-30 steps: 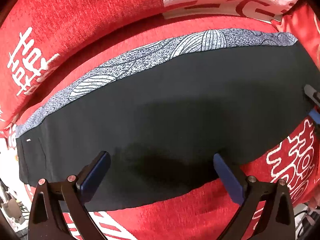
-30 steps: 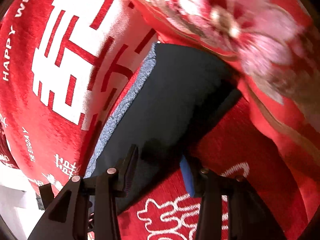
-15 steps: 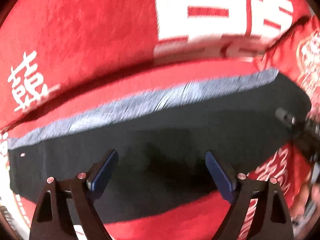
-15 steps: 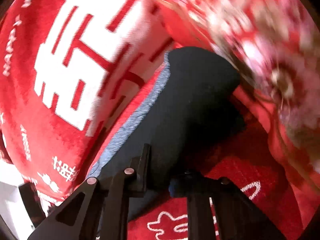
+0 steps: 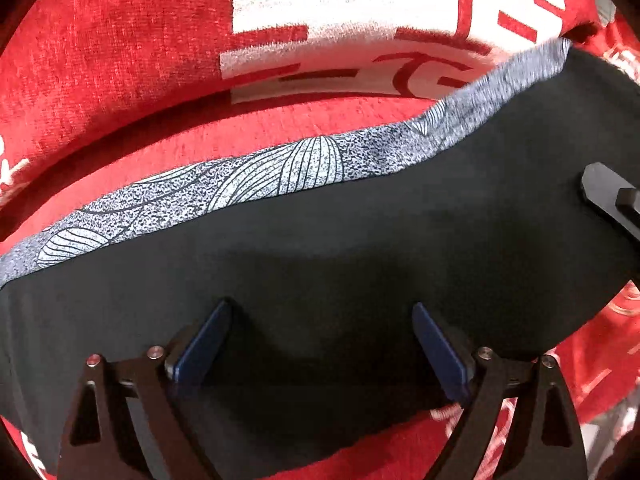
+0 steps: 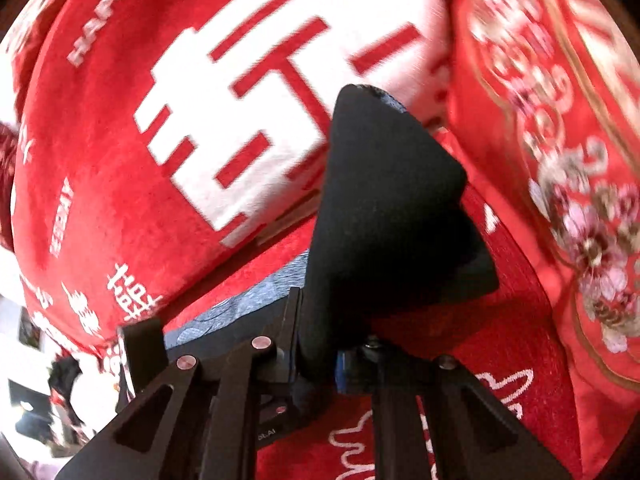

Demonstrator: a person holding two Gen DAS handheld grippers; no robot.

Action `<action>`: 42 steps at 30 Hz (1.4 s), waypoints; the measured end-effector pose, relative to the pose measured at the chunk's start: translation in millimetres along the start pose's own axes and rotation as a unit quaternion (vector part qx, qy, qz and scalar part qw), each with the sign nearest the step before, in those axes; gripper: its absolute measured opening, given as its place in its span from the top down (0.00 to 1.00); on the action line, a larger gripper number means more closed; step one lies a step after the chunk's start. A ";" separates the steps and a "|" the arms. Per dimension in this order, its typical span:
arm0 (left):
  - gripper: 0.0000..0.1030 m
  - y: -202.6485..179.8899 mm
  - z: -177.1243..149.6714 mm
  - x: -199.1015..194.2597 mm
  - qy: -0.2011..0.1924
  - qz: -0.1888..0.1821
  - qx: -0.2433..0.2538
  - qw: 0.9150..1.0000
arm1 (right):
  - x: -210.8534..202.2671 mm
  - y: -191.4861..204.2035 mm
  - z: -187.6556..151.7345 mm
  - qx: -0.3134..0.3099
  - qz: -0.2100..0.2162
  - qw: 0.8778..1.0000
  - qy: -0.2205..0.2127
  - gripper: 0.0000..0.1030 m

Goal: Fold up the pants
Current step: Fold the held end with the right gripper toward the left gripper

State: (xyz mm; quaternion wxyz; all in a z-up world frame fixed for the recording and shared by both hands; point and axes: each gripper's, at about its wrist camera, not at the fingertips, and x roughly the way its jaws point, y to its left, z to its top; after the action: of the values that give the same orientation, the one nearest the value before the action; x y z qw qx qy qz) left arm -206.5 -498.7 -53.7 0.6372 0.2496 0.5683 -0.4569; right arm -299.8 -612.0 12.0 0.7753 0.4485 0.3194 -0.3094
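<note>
Clamping a raised end of the black fabric pants (image 6: 384, 208), the right gripper (image 6: 316, 364) has its two black fingers drawn nearly together, with only a thick fold of the cloth between the blue pads; the gripped cloth stands up from the jaws toward twelve o'clock as a dark, tilted peak. At nine o'clock of that peak lies the red plush blanket with large white characters (image 6: 120, 160), and at three o'clock a red embroidered cover with pink flowers (image 6: 580, 220) rises beside it; their edges are blurred. A strip of grey-blue patterned lining (image 6: 248, 304) shows at about ten o'clock of the right gripper, just under the black cloth. In the left wrist view, the left gripper (image 5: 320, 344) is spread wide, its blue-padded fingers (image 5: 200, 344) at seven and five o'clock, with nothing between them; whether the pads touch the cloth below cannot be told. The pants (image 5: 360, 264) lie across the frame beneath and beyond this gripper, running from nine o'clock up to two o'clock, where that end lifts off the surface. Along their far edge runs the patterned lining (image 5: 240, 184), printed with leaf-like line drawings. Beyond it, toward twelve o'clock, the red blanket (image 5: 120, 60) fills the frame. A black part of the right gripper (image 5: 612, 200) enters at three o'clock, over the pants.
</note>
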 end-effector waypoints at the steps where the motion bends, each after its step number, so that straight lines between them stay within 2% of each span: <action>1: 0.10 9.5 0.0 -7.3 0.001 -0.011 -0.010 1.000 | -2.8 9.2 -0.2 -0.016 -0.004 1.000 -0.002 0.86; 4: 0.10 45.8 -4.2 -38.2 -0.020 -0.015 -0.040 0.999 | -9.2 49.8 -6.0 -0.078 -0.017 0.997 -0.002 0.86; 7: 0.10 84.9 -14.6 -70.8 -0.050 0.013 -0.049 0.997 | -5.9 89.1 -20.1 -0.134 -0.029 0.991 0.003 0.86; 10: 0.10 133.6 -29.6 -96.2 -0.060 0.045 -0.059 0.995 | 11.5 135.8 -45.2 -0.201 -0.050 0.978 0.015 0.84; 13: 0.10 183.9 -43.8 -110.7 -0.055 0.075 -0.077 0.993 | 48.9 182.1 -81.4 -0.261 -0.076 0.961 0.045 0.80; 16: 0.10 237.9 -64.7 -115.7 -0.036 0.112 -0.106 0.987 | 92.9 219.2 -128.3 -0.323 -0.120 0.934 0.091 0.73; 18: 0.10 265.3 -78.5 -116.4 -0.025 0.134 -0.121 0.983 | 124.8 237.2 -166.7 -0.375 -0.166 0.904 0.123 0.62; 21: 0.10 299.1 -97.2 -118.5 -0.007 0.151 -0.133 0.979 | 139.5 256.6 -215.5 -0.452 -0.234 0.851 0.129 0.54; 22: 0.10 305.0 -100.0 -120.3 -0.007 0.150 -0.136 0.979 | 134.6 260.7 -220.8 -0.458 -0.229 0.849 0.126 0.49; 23: 0.10 310.7 -102.6 -122.9 -0.007 0.147 -0.137 0.979 | 124.3 264.6 -224.6 -0.458 -0.213 0.854 0.124 0.46; 25: 0.10 314.5 -105.2 -127.0 -0.009 0.135 -0.139 0.981 | 103.4 264.3 -216.6 -0.419 -0.151 0.884 0.141 0.45; 26: 0.10 315.5 -107.4 -129.1 -0.010 0.125 -0.140 0.982 | 92.8 258.8 -204.8 -0.374 -0.117 0.908 0.149 0.45; 27: 0.10 314.9 -108.8 -125.8 -0.012 0.116 -0.139 0.983 | 83.7 247.7 -191.1 -0.314 -0.080 0.933 0.156 0.45; 28: 0.10 310.4 -105.0 -126.5 -0.017 0.102 -0.134 0.986 | 78.5 236.2 -179.1 -0.254 -0.048 0.952 0.162 0.45; 29: 0.10 305.3 -96.6 -118.5 -0.019 0.095 -0.129 0.987 | 74.8 219.4 -166.4 -0.177 -0.013 0.970 0.169 0.45; 30: 0.10 291.3 -94.2 -118.0 -0.022 0.086 -0.121 0.989 | 74.8 197.6 -153.5 -0.091 0.021 0.980 0.175 0.45; 31: 0.10 282.4 -88.8 -113.8 -0.024 0.074 -0.109 0.991 | 76.8 182.9 -148.2 -0.032 0.045 0.982 0.180 0.45; 32: 0.10 272.7 -87.8 -111.5 -0.023 0.068 -0.104 0.992 | 83.4 161.7 -142.3 0.041 0.076 0.978 0.188 0.45; 33: 0.10 264.3 -84.9 -107.0 -0.021 0.058 -0.096 0.993 | 87.2 153.7 -142.3 0.073 0.086 0.975 0.190 0.45; 37: 0.10 246.8 -79.6 -90.9 -0.013 0.037 -0.086 0.996 | 100.7 132.4 -147.8 0.160 0.122 0.960 0.194 0.45; 40: 0.10 237.8 -77.1 -67.1 0.010 0.056 -0.071 0.996 | 114.1 113.5 -153.0 0.213 0.129 0.949 0.192 0.45; 41: 0.08 223.6 -81.9 -67.5 0.016 0.061 -0.070 0.996 | 120.6 106.0 -158.1 0.241 0.136 0.941 0.193 0.45; 42: 0.01 226.7 -82.3 -62.0 0.017 0.060 -0.080 0.995 | 124.1 101.2 -159.5 0.262 0.142 0.935 0.191 0.49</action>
State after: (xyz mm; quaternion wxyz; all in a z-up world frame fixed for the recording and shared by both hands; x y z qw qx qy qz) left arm -47.1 -307.4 -59.2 0.6718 0.2388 0.5977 -0.3667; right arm -182.0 -452.5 -96.3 0.5904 0.7273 0.3018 -0.1772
